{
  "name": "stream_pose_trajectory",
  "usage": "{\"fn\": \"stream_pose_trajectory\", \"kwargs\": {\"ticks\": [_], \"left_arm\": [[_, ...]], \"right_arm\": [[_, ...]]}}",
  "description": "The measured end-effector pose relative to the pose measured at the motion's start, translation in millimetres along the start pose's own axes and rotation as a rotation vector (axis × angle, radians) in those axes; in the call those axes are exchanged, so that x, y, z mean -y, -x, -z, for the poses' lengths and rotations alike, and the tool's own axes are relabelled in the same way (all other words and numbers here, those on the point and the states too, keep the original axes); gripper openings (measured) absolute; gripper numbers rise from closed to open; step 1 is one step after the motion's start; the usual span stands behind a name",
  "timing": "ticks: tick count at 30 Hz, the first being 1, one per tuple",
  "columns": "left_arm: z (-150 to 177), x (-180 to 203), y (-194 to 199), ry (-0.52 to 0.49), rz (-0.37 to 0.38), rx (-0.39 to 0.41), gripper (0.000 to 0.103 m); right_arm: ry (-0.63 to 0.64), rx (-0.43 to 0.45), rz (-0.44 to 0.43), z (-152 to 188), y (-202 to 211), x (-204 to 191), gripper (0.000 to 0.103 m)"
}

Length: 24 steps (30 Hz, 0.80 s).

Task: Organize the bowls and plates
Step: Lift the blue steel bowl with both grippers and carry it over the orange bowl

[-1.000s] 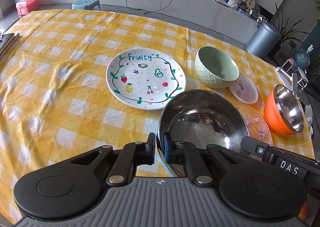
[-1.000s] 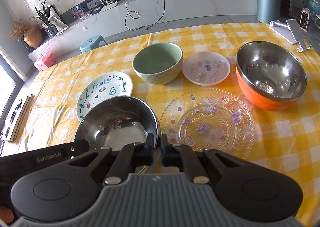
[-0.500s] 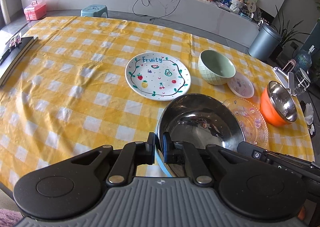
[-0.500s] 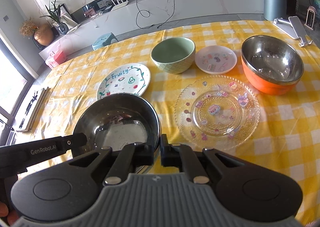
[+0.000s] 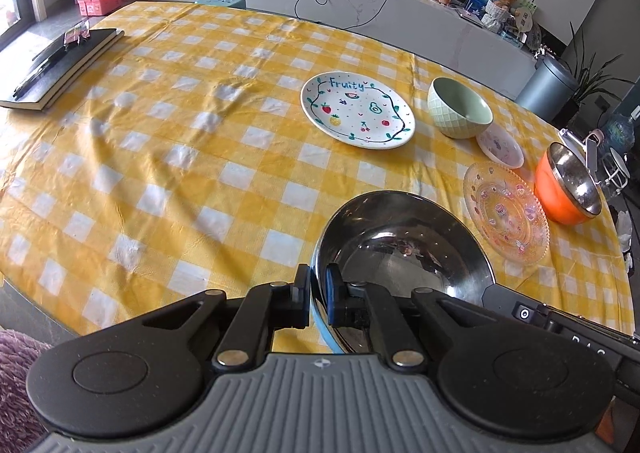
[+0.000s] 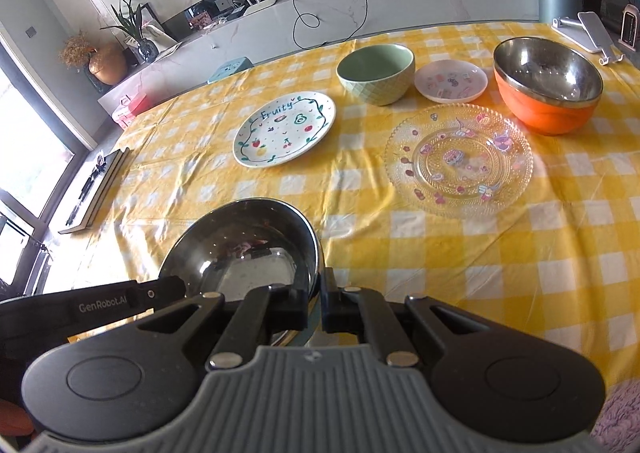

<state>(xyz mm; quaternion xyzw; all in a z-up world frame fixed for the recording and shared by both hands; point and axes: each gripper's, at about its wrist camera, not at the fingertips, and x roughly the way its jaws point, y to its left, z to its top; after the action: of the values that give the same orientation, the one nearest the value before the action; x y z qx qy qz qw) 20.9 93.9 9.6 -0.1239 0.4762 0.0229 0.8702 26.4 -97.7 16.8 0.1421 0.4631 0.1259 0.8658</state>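
A black notebook (image 5: 60, 65) is seen at the far left edge of the table (image 5: 168, 157). Near the front edge, a steel bowl (image 5: 404, 249) is pinched at its rim by the left hand-held gripper (image 5: 318, 293), one finger inside and one outside; the opposite rim is clamped likewise by the right hand-held gripper (image 6: 319, 303). Beyond lie a fruit-painted plate (image 5: 357, 110), a green bowl (image 5: 459, 107), a small pink dish (image 5: 501, 145), a glass plate (image 5: 506, 213) and an orange bowl (image 5: 568, 189).
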Motion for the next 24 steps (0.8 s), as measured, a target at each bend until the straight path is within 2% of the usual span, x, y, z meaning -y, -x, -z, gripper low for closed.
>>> {"fn": "stream_pose_trajectory", "kwargs": {"ticks": [18,24], "left_arm": [[8,1,-11,-0.035,-0.032,-0.016,0.009],[4,3,2,-0.050,-0.059,0.032,0.030]], "right_arm": [[0.011,-0.030,-0.006,3,-5,2,0.003],[-0.001,-0.009,-0.010,1,0,5,0.008]]}}
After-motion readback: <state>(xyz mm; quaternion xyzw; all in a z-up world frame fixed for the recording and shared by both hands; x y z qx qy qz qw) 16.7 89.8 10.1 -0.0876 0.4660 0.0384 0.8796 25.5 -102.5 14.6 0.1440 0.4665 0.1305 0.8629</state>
